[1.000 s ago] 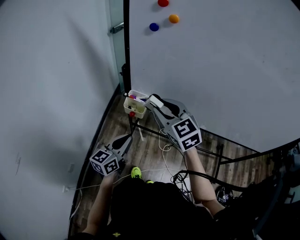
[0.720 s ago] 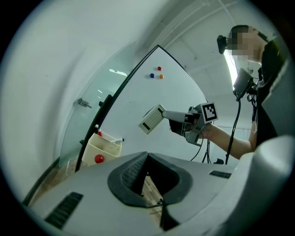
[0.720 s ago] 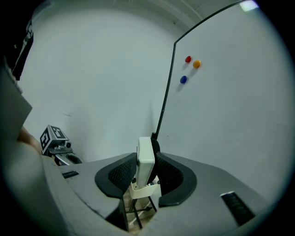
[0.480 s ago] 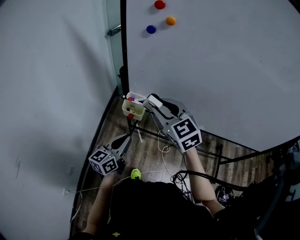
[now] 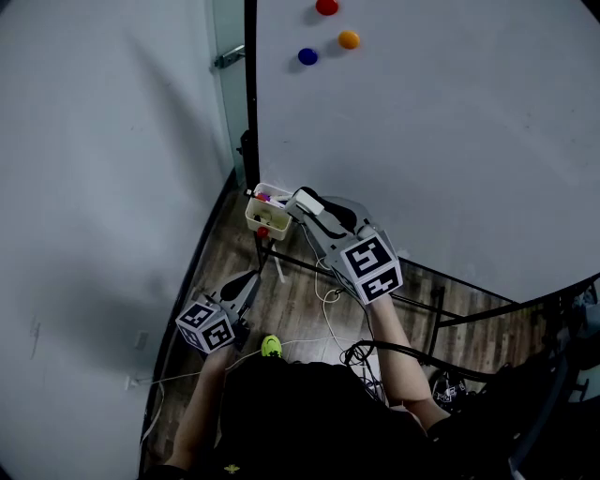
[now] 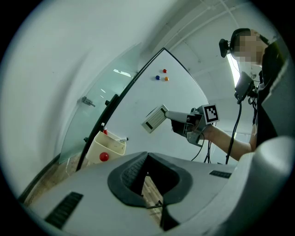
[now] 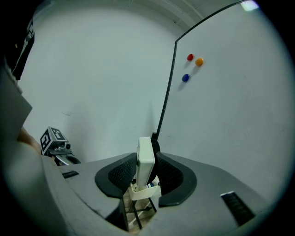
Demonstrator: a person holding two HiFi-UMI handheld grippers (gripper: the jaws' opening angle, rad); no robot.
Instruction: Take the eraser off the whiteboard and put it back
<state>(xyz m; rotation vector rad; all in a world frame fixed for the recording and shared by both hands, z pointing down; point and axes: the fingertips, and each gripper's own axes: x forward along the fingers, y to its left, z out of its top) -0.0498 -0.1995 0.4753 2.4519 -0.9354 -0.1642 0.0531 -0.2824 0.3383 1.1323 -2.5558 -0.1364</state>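
The white eraser [image 5: 308,202] is off the whiteboard [image 5: 450,122], held edge-on just in front of its lower left corner. My right gripper [image 5: 314,208] is shut on it; in the right gripper view the eraser [image 7: 145,159] stands upright between both dark pads. From the left gripper view the eraser [image 6: 155,119] shows its striped felt face, sticking out of the right gripper [image 6: 169,115]. My left gripper [image 5: 247,283] hangs lower left, over the floor, away from the board. Its jaws [image 6: 147,156] meet at the tips with nothing in them.
A pale tray [image 5: 254,220] with markers and a red magnet hangs at the board's bottom left, just under the eraser. Red [image 5: 326,7], orange [image 5: 348,39] and blue [image 5: 307,56] magnets sit high on the board. The grey wall [image 5: 103,187] is left; cables [image 5: 330,295] lie on the wood floor.
The left gripper has drifted slightly down and left in the head view. The right gripper and the eraser have stayed in place.
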